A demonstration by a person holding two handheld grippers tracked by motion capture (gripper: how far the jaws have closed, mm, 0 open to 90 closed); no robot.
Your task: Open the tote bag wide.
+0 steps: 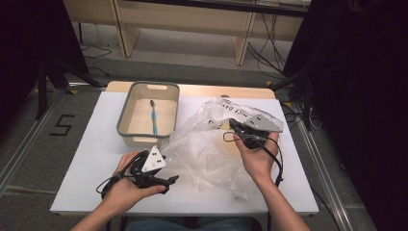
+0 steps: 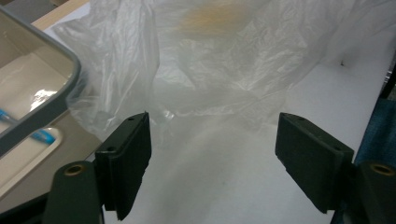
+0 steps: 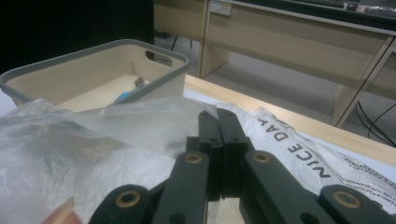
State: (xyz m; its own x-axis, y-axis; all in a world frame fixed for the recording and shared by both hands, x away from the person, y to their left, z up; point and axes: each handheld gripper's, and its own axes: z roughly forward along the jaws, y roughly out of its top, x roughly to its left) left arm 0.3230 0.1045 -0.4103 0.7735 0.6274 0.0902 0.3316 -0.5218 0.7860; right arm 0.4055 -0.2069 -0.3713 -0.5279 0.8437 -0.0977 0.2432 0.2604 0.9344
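While the right gripper is pinching a fold of the clear plastic bag with its jaws pressed together, the left gripper is hovering near the front edge of the tabletop with its jaws standing wide apart and nothing between them. The bag is sprawling across the right half of the tabletop, its far end rising toward the back edge, where the printed words "NICE DAY" are showing. A grey-rimmed bin is sitting by the back-left corner with a blue toothbrush lying inside.

Judging from this, the person is working to open or empty the bag, and the step should go best if the right gripper is keeping one layer lifted while the left is closing on the opposite layer near the mouth, not on both skins at once; a slow, level pull should be avoiding a tear.

Whether the right jaws are gripping one layer or several cannot be told. An orange-tinted blur is showing through the film in the left gripper view, too vague to identify. The bag's mouth is lost among the crumples, and the toothbrush head is partly screened by the bin wall.
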